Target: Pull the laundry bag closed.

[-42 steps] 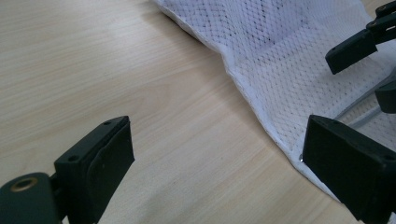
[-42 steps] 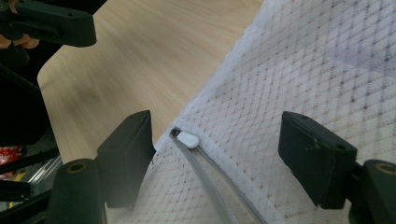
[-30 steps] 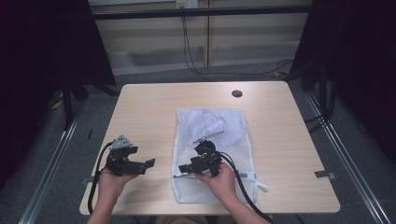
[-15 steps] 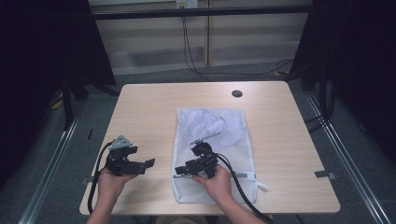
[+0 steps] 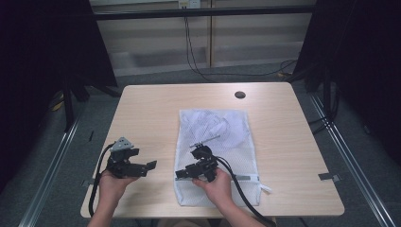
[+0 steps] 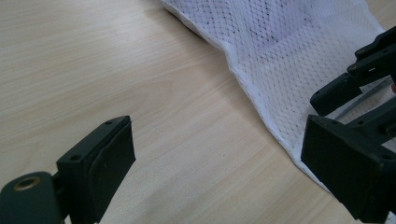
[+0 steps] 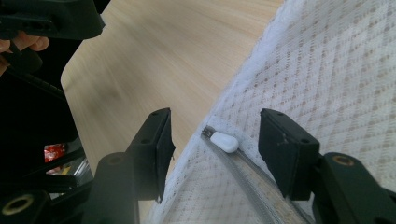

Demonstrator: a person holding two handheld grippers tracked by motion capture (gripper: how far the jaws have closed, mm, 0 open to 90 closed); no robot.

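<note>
The mesh bag [image 5: 215,151] lies lengthwise, six to twelve o'clock, mid-desk [image 5: 151,109]. The right hand-held gripper [image 7: 212,140], jaws parted, straddles its zipper pull [image 7: 224,141]. The left hand-held gripper [image 6: 224,163], open, waits at nine o'clock.

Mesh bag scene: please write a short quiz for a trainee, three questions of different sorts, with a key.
1. True or false: the right claw is shut on the zipper pull.
2. What does the mesh bag lie on?
3. The left claw is over: A) bare table B) the bag C) the floor.

Key: 1 false, its jaws stand open around the pull; 2 the wooden table; 3 A.
</note>
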